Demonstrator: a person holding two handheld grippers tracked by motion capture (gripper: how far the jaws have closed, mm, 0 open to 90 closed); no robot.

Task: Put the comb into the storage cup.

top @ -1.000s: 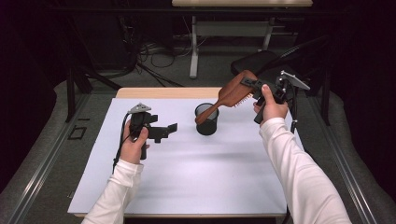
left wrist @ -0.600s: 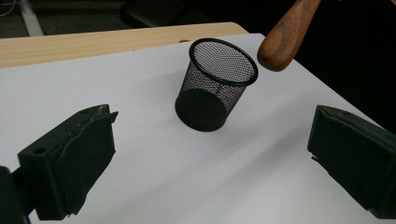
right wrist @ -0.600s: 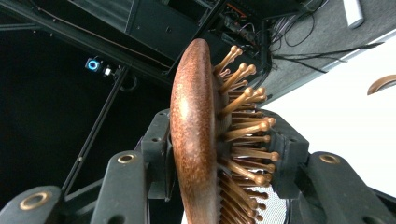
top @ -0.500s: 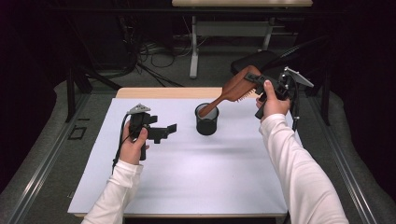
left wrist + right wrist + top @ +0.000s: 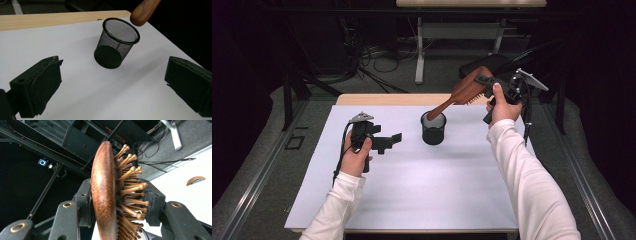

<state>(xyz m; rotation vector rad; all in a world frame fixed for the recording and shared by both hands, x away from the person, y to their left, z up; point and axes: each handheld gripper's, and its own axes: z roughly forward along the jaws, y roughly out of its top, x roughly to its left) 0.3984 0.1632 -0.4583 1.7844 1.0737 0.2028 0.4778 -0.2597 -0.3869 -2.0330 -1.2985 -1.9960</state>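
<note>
The right hand-held gripper (image 5: 484, 86) clamps the wooden hairbrush (image 5: 462, 92) by its head, handle tip hovering at the rim of the mesh cup (image 5: 433, 128). Stiff, smooth and light, the brush is probably best gripped across that broad head. The left hand-held gripper (image 5: 387, 142) hangs wide and empty above the table (image 5: 412, 200).

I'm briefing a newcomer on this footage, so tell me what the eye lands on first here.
The wooden hairbrush stands out: the right gripper is clamped on its bristled head, up at the table's far right, and its handle tip slants down to the rim of the black mesh cup at mid-table. To the left, the left gripper sits open and empty above the white table, aimed at the cup.
</note>
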